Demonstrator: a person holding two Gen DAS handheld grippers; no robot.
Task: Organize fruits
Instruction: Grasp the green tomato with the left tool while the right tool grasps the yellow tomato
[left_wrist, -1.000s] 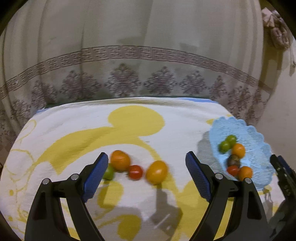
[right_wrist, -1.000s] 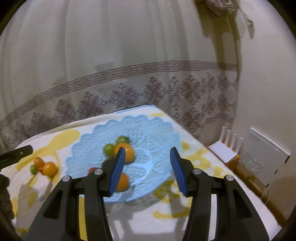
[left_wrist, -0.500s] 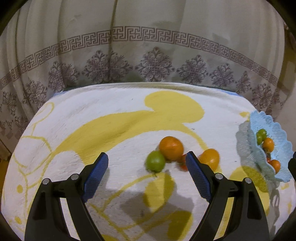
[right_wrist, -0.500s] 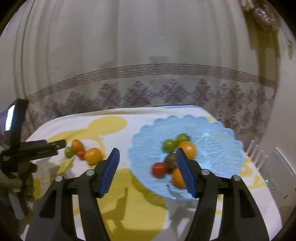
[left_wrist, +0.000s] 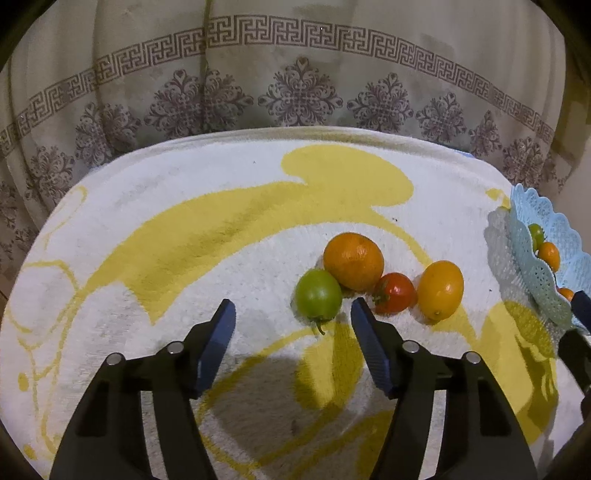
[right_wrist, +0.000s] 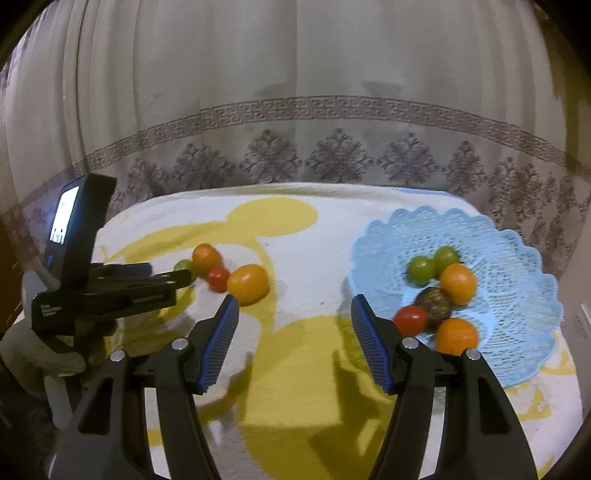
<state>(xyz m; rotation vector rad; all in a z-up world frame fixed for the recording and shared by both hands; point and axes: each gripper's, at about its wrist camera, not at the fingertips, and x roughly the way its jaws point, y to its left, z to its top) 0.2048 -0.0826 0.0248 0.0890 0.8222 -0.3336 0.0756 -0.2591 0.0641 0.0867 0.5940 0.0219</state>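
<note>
Four loose fruits lie together on the white and yellow cloth: a green tomato (left_wrist: 318, 294), a large orange (left_wrist: 353, 261), a red tomato (left_wrist: 394, 293) and a yellow-orange fruit (left_wrist: 440, 289). My left gripper (left_wrist: 290, 314) is open and empty, just short of the green tomato. A light blue lace basket (right_wrist: 480, 236) at the right holds several fruits. My right gripper (right_wrist: 294, 312) is open and empty, between the loose fruits (right_wrist: 246, 283) and the basket. The left gripper (right_wrist: 110, 288) shows in the right wrist view.
A patterned curtain (left_wrist: 295, 92) hangs right behind the table. The cloth-covered table (left_wrist: 147, 206) ends at a rounded far edge. The basket (left_wrist: 543, 258) sits at the table's right edge in the left wrist view.
My left gripper has swung left and come closer to the loose fruits, its jaws narrower. My right gripper has swung left, from over the basket to the gap beside it.
</note>
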